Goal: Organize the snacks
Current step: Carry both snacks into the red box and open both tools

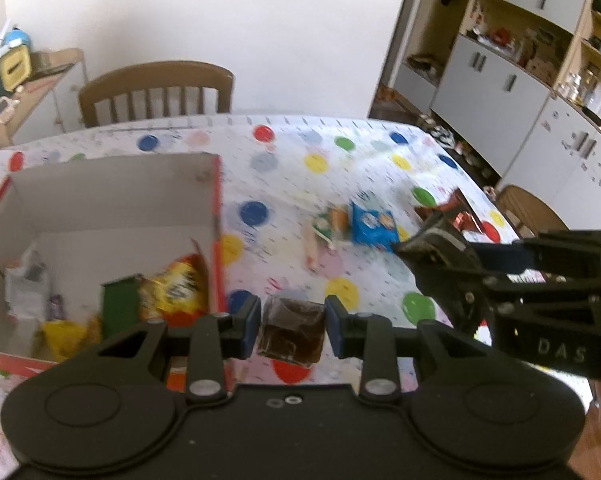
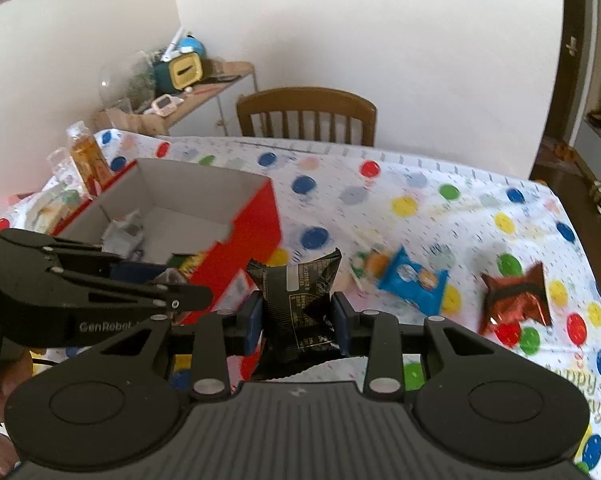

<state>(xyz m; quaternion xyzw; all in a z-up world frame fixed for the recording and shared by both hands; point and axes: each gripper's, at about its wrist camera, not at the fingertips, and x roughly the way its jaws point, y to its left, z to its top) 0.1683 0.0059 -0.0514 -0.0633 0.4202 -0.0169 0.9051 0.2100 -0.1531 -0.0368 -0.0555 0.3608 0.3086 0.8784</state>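
1. The right gripper [image 2: 296, 314] has its jaws closed narrowly on a black snack packet [image 2: 296, 296], pads pressing its two sides.
2. The packet stands with its long axis running away from the camera, crimped end flared at the far top; it is glossy black with small pale print and a grey patch.
3. The left gripper [image 1: 292, 322] has its jaws closed on a small dark brown packet [image 1: 291, 334], which looks squarish and clear-wrapped; its long axis cannot be told.
4. Both packets are held above the spotted surface [image 2: 440, 208], just right of the red cardboard box [image 2: 256, 232].
5. The box is open at the top and holds a yellow-and-red bag [image 1: 180, 284], a green box [image 1: 118, 306] and pale wrappers.
6. On the surface to the right lie a blue packet [image 2: 414, 280], a green-and-orange packet [image 2: 366, 266] touching it, and a reddish-brown foil packet [image 2: 514, 302] well apart.
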